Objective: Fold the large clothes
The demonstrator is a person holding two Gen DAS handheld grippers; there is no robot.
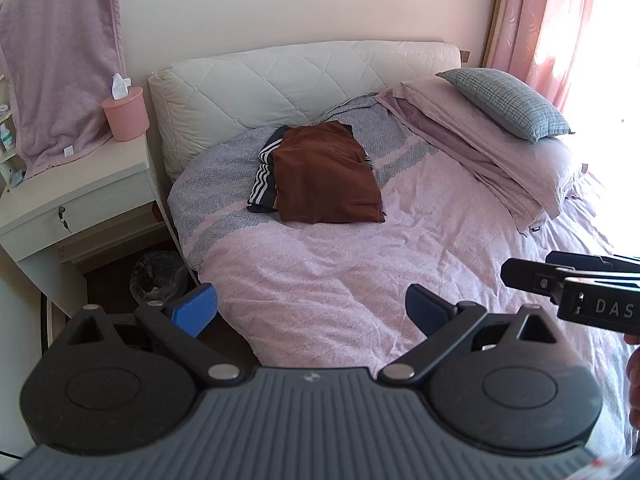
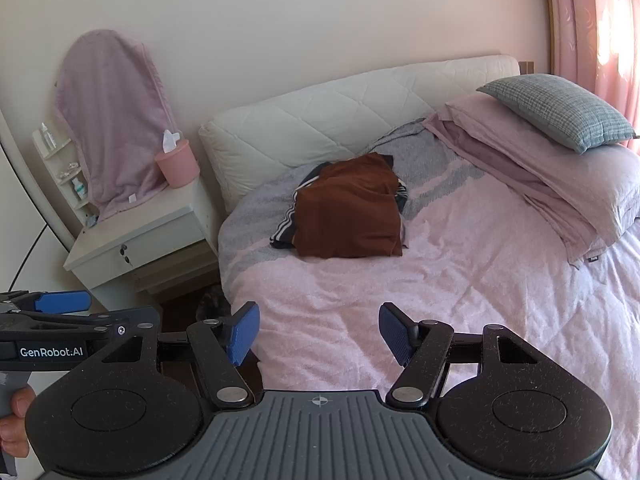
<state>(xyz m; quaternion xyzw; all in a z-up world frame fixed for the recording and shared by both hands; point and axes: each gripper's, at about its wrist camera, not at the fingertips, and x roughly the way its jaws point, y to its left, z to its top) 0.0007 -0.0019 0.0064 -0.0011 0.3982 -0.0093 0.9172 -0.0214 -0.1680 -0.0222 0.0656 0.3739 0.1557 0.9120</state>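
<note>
The brown garment (image 1: 326, 174) lies in a rough fold on the bed (image 1: 340, 280), toward the headboard (image 1: 280, 80), on top of a dark striped garment (image 1: 264, 178) that pokes out on the side nearer the nightstand (image 1: 80, 192). Neither piece is touched; both grippers hang over the pink quilt, well short of the pile. The left gripper (image 1: 310, 310) stands with its blue pads spread wide and nothing between them, and the right gripper (image 2: 318, 334) is likewise spread and empty.

The step in hand looks like the reach for the top garment. To do it well, each gripper should probably go for one near corner of the brown cloth, pinching a single layer at the hem rather than the bulk, so the striped piece underneath stays put. Lifting both corners together and drawing the cloth toward the bare quilt on the foot side of the pile would give room to spread it flat before folding. The stacked bedding and grey pillow (image 1: 508, 102) beside the pile leave less space on that side.
</note>
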